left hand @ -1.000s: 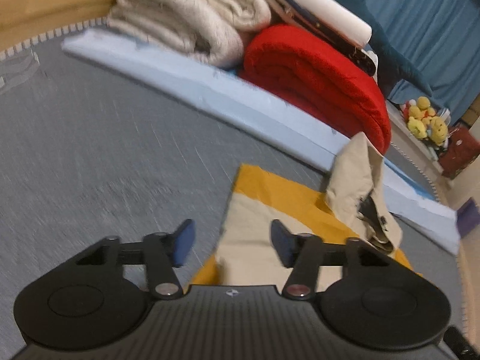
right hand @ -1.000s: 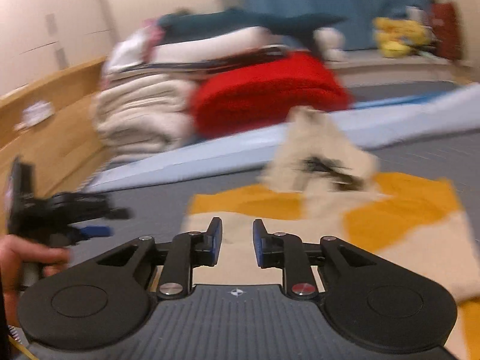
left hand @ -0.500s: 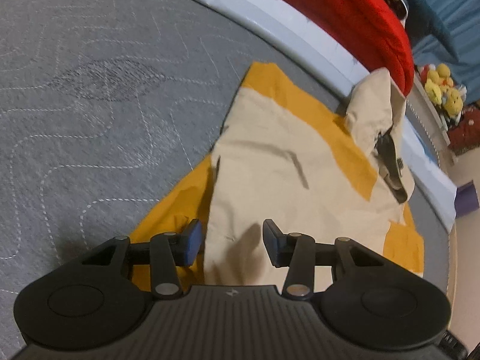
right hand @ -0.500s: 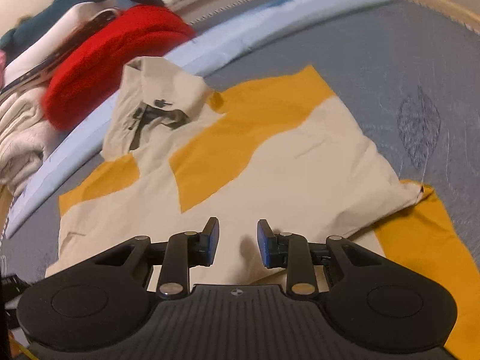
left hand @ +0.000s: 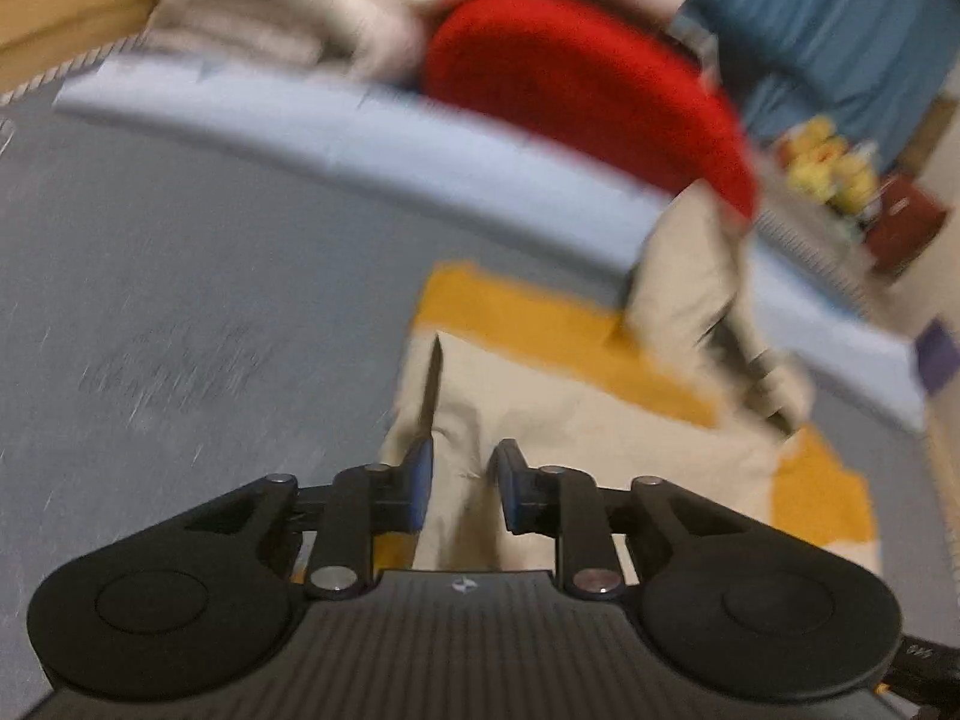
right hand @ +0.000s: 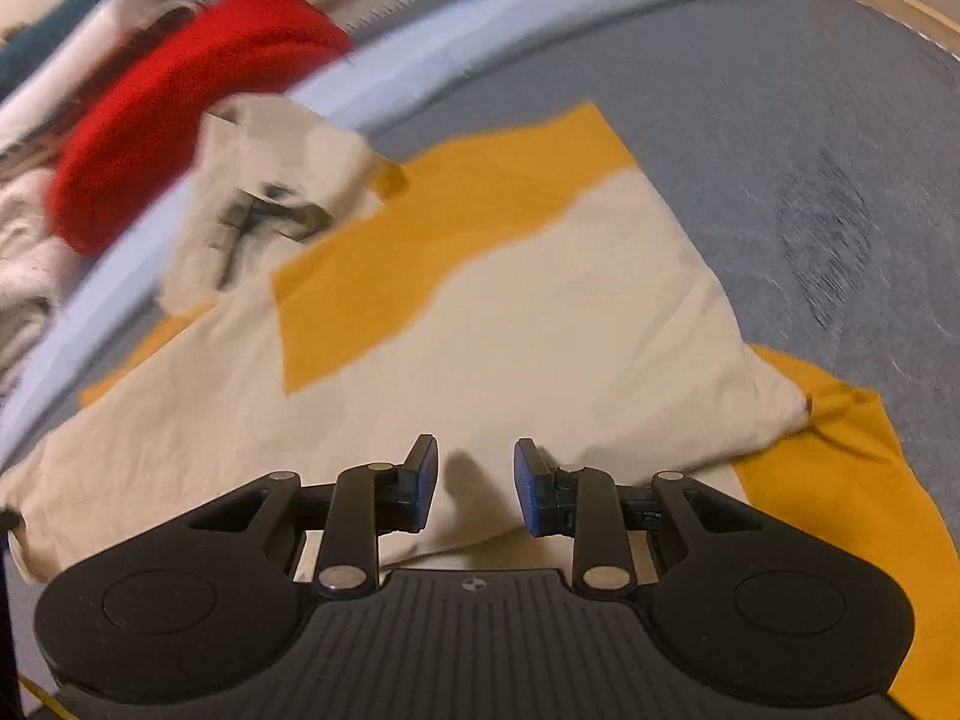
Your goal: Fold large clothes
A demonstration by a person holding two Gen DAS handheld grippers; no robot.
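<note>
Two hand-held grippers work the near edge of the cream-and-yellow garment (right hand: pixel 540 324) lying on the grey bed (right hand: pixel 810 120). Left hand-held gripper (left hand: pixel 459 483) is closing around a cloth ridge; right hand-held gripper (right hand: pixel 474 483) hangs unclenched above the fabric. Risk: catching only the top layer, so the fold skews.

You are looking at a red blanket (left hand: pixel 588 90) lying beside cream blankets (left hand: pixel 300 6), yellow plush toys (left hand: pixel 831 165) sitting beyond

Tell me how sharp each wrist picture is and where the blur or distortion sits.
Left wrist view: heavy motion blur over the red blanket and beige-and-yellow garment; only the left gripper is crisp. Right wrist view: garment centre fairly sharp, edges smeared, the bed's border bent by the fisheye; right gripper sharp.
</note>
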